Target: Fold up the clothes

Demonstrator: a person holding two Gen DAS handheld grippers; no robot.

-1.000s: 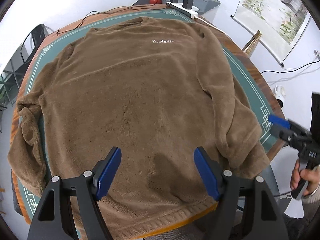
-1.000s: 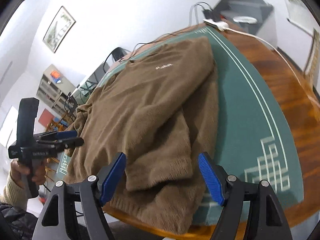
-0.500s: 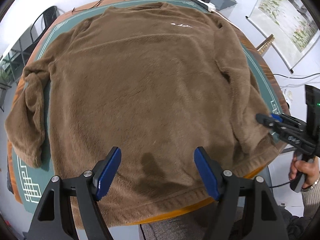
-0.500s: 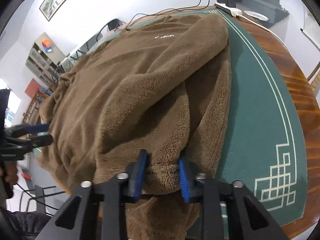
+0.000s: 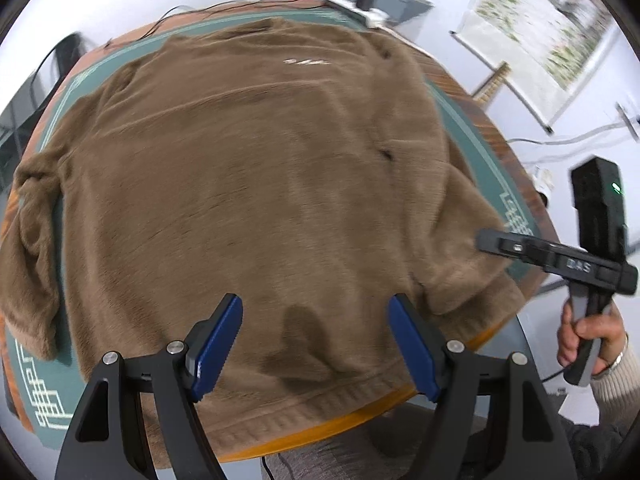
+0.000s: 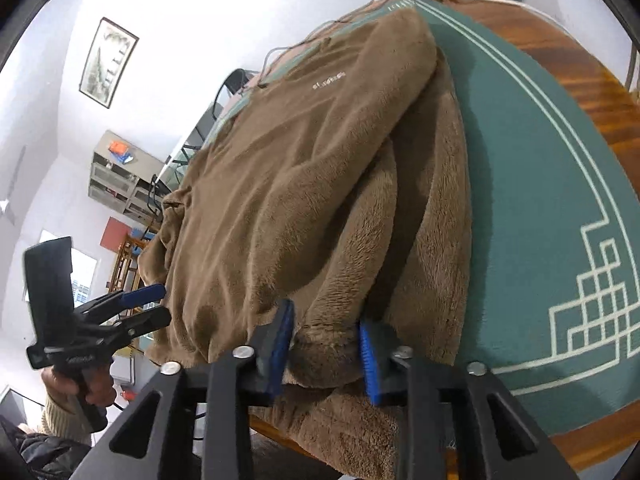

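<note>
A: Right gripper (image 6: 326,346)?
B: Clamped on the sleeve (image 6: 332,340) of the sweater (image 6: 288,168), at the cuff end; jaws opening slightly, blue pads still pressing on the fleece.
A: Left gripper (image 5: 316,344)?
B: Spread wide, empty, above the hem.
A: Sweater?
B: Brown, flat on the green mat (image 6: 540,200) on the table (image 6: 560,52), hem over the near edge.
</note>
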